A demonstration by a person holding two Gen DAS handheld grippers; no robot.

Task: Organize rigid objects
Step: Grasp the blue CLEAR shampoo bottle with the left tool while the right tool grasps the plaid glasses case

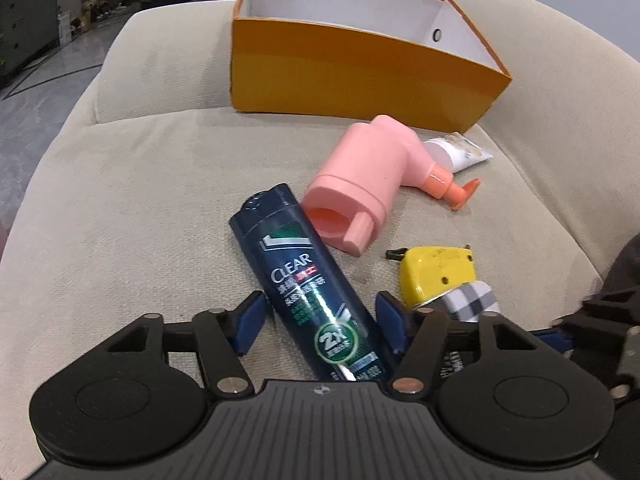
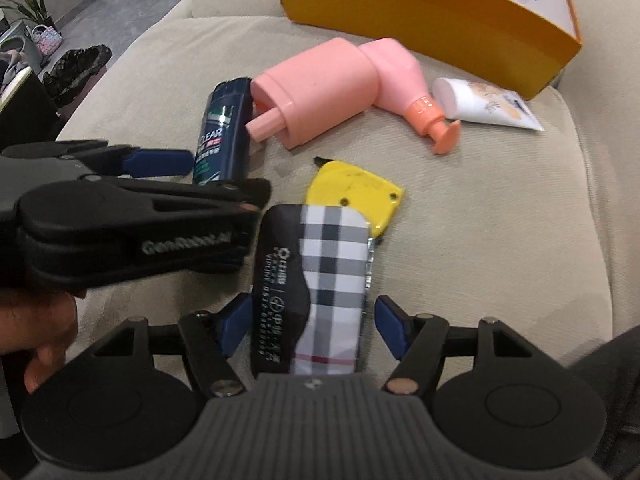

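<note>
Sofa cushion (image 1: 120,208): beige, corded fabric; bears every item listed below.

Orange box (image 1: 352,76): open-topped, white inside, nothing visible in it; stands at the back of the cushion, well beyond both grippers; judged to be the destination.

Pink pump bottle (image 1: 360,184): lying on its side, pump head toward the right; its base touches the top end of the shampoo bottle.

Shampoo bottle (image 1: 304,280): dark blue, marked CLEAR; lying flat, long axis running from between the left fingers up and slightly left toward the box; cap end farthest from the gripper.

Plaid-and-black pouch (image 2: 320,284): flat, long axis running straight away from the right gripper; its far end overlaps the tape measure.

White tube (image 2: 484,106): lying near the box's right corner, just beside the pump head.

Yellow tape measure (image 2: 356,200): just beyond the pouch, apart from the pink bottle.

Left gripper (image 1: 320,326): fingers spread, straddling the lower part of the shampoo bottle, pads not yet pressed on it; nearer arm for that bottle.

Right gripper (image 2: 312,330): likewise unclenched, blue pads either side of the pouch with gaps showing; a squeeze across each item's short width appears to be the next requirement.
</note>
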